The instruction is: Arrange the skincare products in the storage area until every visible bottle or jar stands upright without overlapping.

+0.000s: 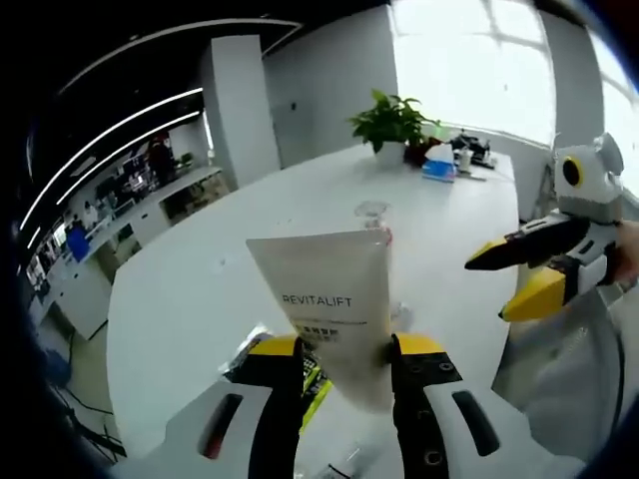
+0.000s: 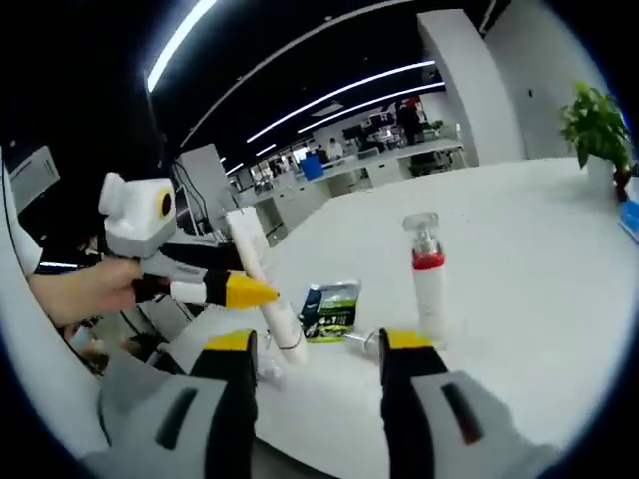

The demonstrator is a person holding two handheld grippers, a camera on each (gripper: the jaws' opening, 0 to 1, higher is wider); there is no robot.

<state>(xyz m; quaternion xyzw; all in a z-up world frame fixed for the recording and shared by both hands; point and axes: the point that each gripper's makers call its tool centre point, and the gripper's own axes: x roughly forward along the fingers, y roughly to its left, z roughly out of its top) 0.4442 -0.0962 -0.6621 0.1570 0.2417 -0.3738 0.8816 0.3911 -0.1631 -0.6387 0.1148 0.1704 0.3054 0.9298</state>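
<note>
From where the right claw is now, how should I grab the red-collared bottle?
Take the red-collared bottle by its white body below the red collar, coming in level from the near side where the open right claw already faces it. It stands upright and slim with a clear cap, so a low, side-on grip should be least likely to tip it.

The tube's (image 1: 334, 309) lower end hides between the jaws — small print beneath "REVITALIFT" unreadable.
</note>
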